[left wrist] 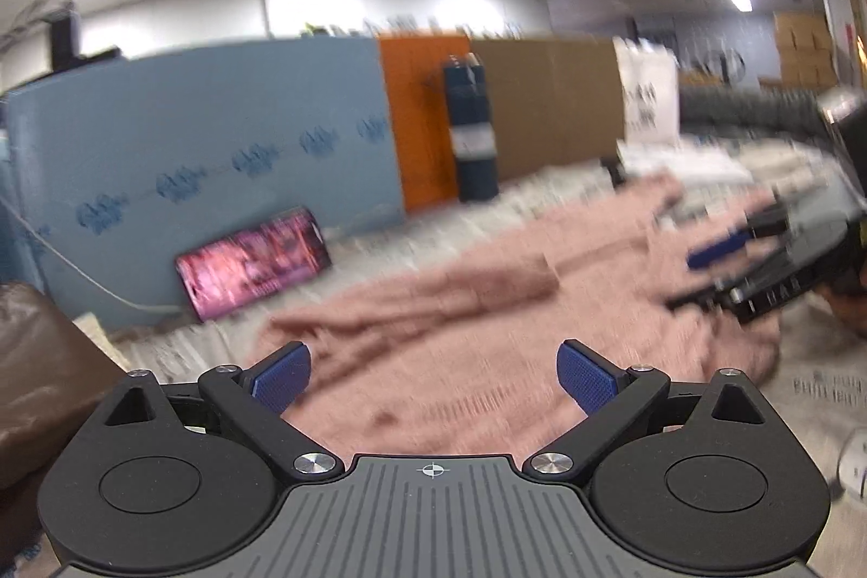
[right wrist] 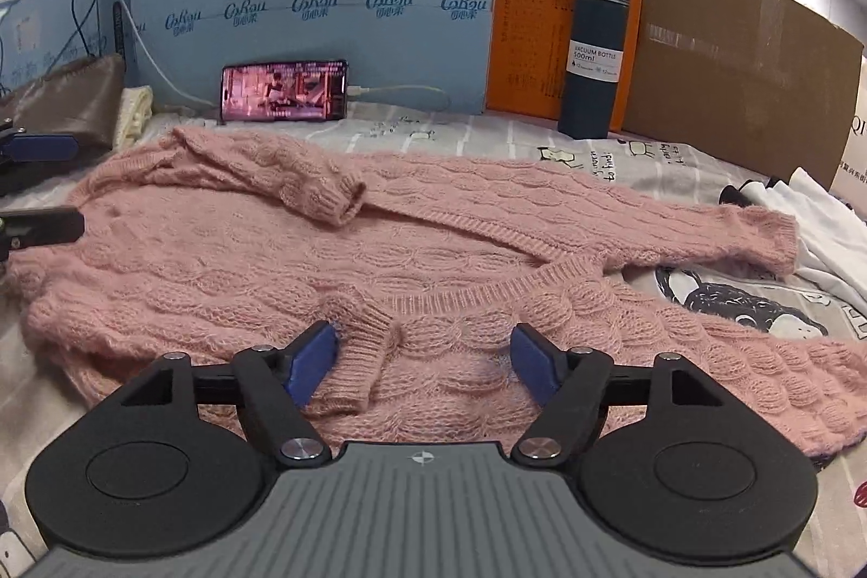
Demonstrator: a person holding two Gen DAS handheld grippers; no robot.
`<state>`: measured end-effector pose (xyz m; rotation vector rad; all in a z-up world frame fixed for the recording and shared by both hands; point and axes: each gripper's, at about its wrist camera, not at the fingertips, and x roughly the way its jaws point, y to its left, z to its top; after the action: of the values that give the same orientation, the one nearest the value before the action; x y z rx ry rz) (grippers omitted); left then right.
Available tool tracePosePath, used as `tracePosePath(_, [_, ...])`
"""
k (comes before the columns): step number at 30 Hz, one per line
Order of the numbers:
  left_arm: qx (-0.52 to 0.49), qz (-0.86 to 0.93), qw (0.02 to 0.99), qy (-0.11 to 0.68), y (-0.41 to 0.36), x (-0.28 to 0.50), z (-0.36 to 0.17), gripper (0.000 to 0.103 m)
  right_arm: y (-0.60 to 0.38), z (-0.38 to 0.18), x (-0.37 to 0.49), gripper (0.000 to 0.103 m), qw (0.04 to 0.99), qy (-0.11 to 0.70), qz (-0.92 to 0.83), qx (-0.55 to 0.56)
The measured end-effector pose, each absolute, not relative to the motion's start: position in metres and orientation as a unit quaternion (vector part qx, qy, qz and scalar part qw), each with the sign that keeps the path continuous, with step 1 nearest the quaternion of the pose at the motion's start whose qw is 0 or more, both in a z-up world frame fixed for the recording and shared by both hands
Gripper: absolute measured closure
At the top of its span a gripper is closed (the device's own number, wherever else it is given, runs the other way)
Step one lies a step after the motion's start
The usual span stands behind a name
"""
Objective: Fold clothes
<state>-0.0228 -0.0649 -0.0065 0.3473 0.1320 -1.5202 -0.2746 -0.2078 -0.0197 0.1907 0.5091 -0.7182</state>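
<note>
Hovering wide open and empty: right gripper (right wrist: 422,364) just above near edge of pink sweater (right wrist: 379,253); left gripper (left wrist: 433,380) at its left side.

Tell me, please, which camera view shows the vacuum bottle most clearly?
The right wrist view: the vacuum bottle stands sharp and whole against the orange board, its label readable. The left wrist view shows the same bottle smaller and motion-blurred, label unreadable.
</note>
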Motion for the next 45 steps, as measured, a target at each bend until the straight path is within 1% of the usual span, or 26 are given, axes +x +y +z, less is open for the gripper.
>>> tracePosePath(1, [0.141,-0.683,0.715,0.05,-0.062,-0.021,-0.004,0.001,-0.208,-0.018,-0.278,0.02,0.903,0.237,-0.345,0.096])
tracePosePath(4, [0.113,-0.679,0.725,0.026,-0.056,-0.02,0.0,0.0,-0.208,-0.01,-0.293,0.007,0.918,0.19,-0.334,0.098])
tracePosePath(6, [0.112,-0.678,0.726,0.028,-0.057,-0.022,0.003,0.0,-0.206,-0.004,-0.304,0.0,0.926,0.161,-0.332,0.085])
tracePosePath(9, [0.111,-0.674,0.73,0.027,-0.057,-0.027,0.005,0.0,-0.202,0.002,-0.321,0.0,0.932,0.134,-0.334,0.052])
tracePosePath(12, [0.104,-0.649,0.754,0.015,-0.054,-0.033,0.01,0.0,-0.199,0.005,-0.339,0.0,0.936,0.117,-0.332,0.019])
tracePosePath(16, [0.096,-0.596,0.797,0.021,-0.053,-0.035,0.017,0.0,-0.196,0.005,-0.362,0.0,0.934,0.116,-0.339,-0.014])
tracePosePath(18, [0.103,-0.581,0.807,0.021,-0.05,-0.035,0.019,0.0,-0.196,0.002,-0.37,0.0,0.929,0.135,-0.344,-0.029])
tracePosePath(22, [0.147,-0.583,0.799,0.027,-0.043,-0.037,0.019,0.0,-0.197,-0.005,-0.385,0.0,0.922,0.208,-0.319,-0.073])
tracePosePath(25, [0.173,-0.592,0.787,0.019,-0.033,-0.043,0.015,0.0,-0.198,-0.012,-0.394,0.0,0.908,0.257,-0.315,-0.099])
tracePosePath(28, [0.223,-0.611,0.759,-0.025,-0.022,-0.058,0.009,0.0,-0.2,-0.018,-0.4,0.0,0.897,0.297,-0.308,-0.116])
tracePosePath(32, [0.342,-0.628,0.697,-0.051,-0.021,-0.08,-0.005,0.0,-0.203,-0.022,-0.401,0.0,0.893,0.32,-0.286,-0.134])
tracePosePath(36, [0.437,-0.637,0.633,-0.04,-0.027,-0.093,-0.021,0.0,-0.208,-0.022,-0.389,0.0,0.893,0.342,-0.25,-0.154])
tracePosePath(41, [0.449,-0.639,0.622,-0.056,-0.043,-0.099,-0.029,0.0,-0.207,-0.021,-0.368,0.0,0.904,0.34,-0.196,-0.171])
tracePosePath(45, [0.433,-0.653,0.618,-0.063,-0.059,-0.099,-0.032,0.0,-0.202,-0.021,-0.351,0.0,0.916,0.327,-0.153,-0.177])
